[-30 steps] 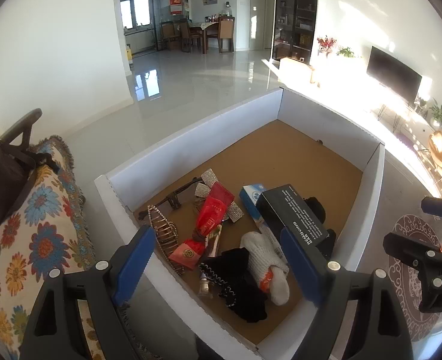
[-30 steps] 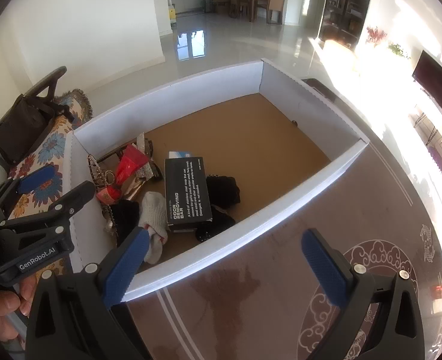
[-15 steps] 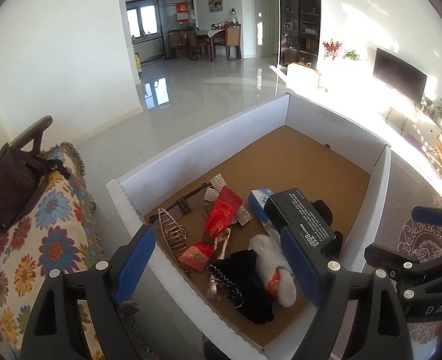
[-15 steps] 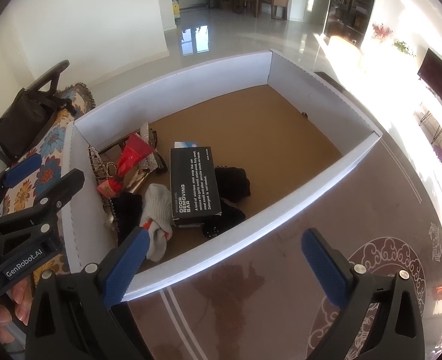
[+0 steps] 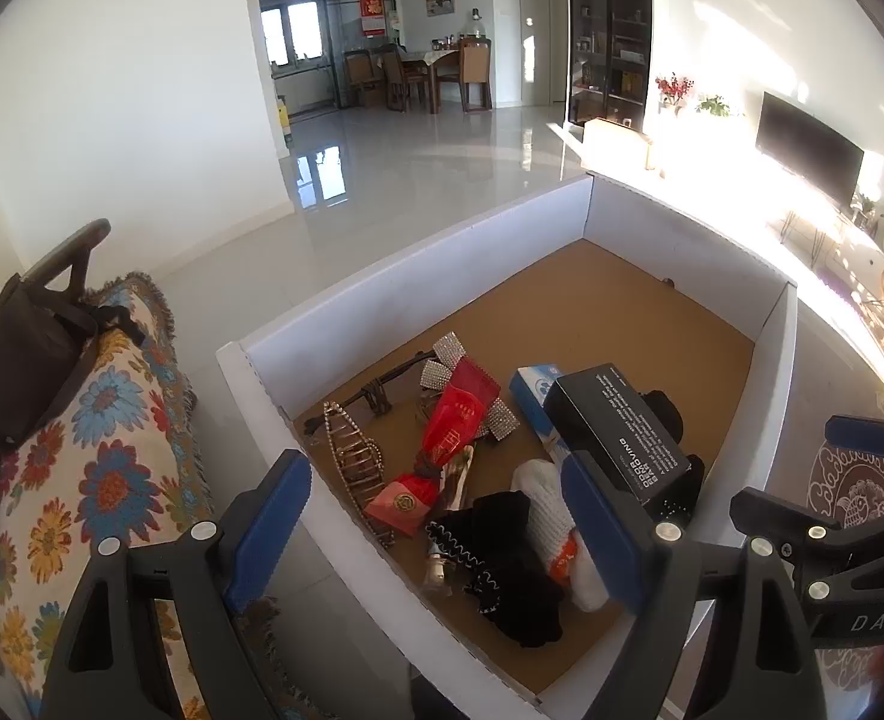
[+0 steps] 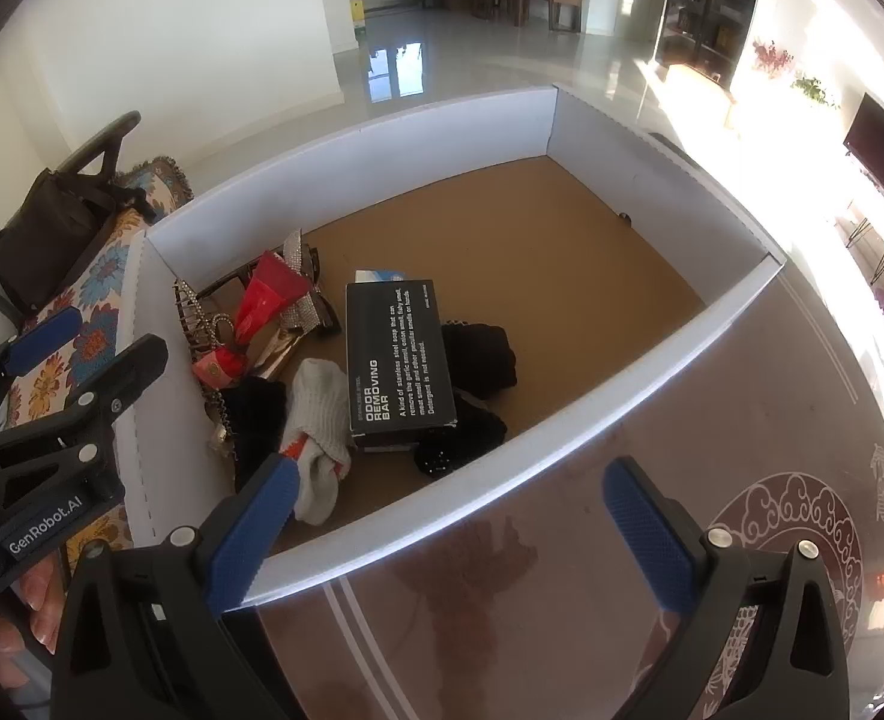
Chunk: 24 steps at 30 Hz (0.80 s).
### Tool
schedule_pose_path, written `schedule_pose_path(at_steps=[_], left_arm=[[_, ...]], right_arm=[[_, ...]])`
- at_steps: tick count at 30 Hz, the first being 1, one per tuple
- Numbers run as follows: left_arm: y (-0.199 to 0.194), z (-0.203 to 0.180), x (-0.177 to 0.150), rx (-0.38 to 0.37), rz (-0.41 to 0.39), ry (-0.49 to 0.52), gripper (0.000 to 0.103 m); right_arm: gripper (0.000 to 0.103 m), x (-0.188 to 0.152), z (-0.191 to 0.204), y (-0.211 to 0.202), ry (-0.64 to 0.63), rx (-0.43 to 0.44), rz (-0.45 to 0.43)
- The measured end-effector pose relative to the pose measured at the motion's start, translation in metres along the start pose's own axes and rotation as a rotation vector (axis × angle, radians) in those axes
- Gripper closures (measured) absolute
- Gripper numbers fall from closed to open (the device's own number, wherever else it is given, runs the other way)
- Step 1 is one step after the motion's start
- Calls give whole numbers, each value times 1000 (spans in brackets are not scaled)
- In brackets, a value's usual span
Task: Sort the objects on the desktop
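Both pairs of tongs have eased a little closer to the box since a second ago, so the clutter looks bigger between their blue pads; nothing inside has shifted. The left tongs [image 5: 435,531] hang over the near corner of the white box [image 5: 417,276] with their pads wide apart and nothing between them. The right tongs [image 6: 454,516] hover over the box's near wall, also spread wide and holding nothing.

All the clutter sits bunched at one end of the brown cardboard floor. A black carton [image 6: 399,354] lies flat on top of a blue-and-white packet [image 5: 532,390] and some black cloth [image 6: 481,354]. Just beside it lies a white glove [image 6: 318,414], touching another dark cloth bundle [image 5: 502,558]. Near the side wall are a red packet [image 5: 457,420], glittery hair clips [image 5: 442,360] and a gold comb-like clip [image 5: 354,462]. The box rests on a dark patterned surface [image 6: 622,630].
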<state>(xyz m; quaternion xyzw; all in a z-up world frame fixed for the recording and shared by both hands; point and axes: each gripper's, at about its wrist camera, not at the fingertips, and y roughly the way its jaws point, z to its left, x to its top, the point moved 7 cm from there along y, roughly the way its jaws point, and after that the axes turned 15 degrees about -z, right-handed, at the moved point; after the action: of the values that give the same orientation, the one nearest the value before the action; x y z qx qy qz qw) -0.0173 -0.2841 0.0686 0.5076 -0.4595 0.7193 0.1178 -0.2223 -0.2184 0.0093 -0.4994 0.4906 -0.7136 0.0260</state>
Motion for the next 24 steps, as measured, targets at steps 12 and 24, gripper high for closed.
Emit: schedule_pose_path(at_steps=[12,24], left_arm=[[-4,3,5,5,-11,1,18],[-5,1,6,6,-5,22,18]], right_arm=[[2,10,7,0,-10,6,-12],[2,10,8,-2,-10,10,-14]])
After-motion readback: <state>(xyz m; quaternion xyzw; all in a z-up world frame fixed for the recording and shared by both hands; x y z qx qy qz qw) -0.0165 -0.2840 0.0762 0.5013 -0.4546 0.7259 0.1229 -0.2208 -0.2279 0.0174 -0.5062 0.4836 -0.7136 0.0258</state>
